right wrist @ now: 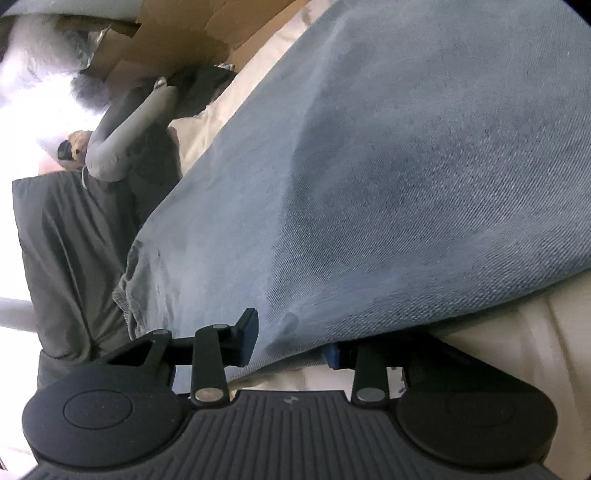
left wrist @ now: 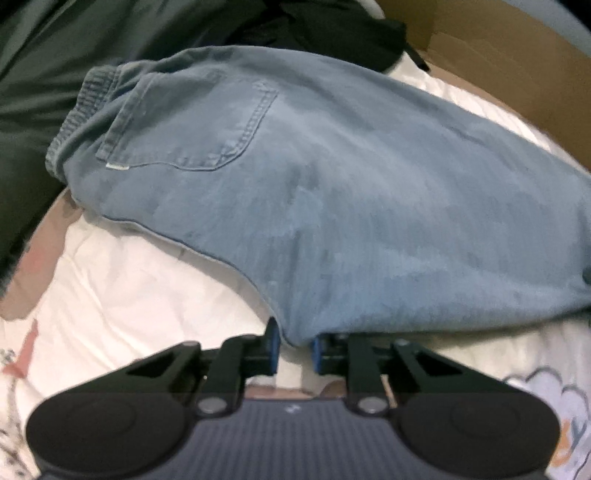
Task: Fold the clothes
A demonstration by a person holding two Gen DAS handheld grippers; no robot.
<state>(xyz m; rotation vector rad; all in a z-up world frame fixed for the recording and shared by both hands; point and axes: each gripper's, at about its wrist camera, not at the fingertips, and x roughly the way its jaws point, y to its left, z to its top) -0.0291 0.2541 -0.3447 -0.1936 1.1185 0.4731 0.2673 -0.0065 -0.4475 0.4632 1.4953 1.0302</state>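
Note:
Light blue jeans [left wrist: 332, 184] lie on a white bedsheet [left wrist: 129, 277], back pocket [left wrist: 192, 125] up and elastic waistband [left wrist: 74, 122] at the far left. My left gripper [left wrist: 294, 350] is at their near edge, its blue pads closed in on a fold of denim. In the right wrist view the jeans [right wrist: 406, 166] fill most of the frame. My right gripper [right wrist: 290, 345] stands wide, with the denim edge lying between its fingers and draped over the right one.
Dark green fabric [left wrist: 37, 74] lies left of the jeans and a black garment [left wrist: 332, 26] behind them. A cardboard box [left wrist: 498, 55] borders the bed at the back right. The right wrist view shows a dark garment [right wrist: 66, 240] and a grey padded handle [right wrist: 129, 122].

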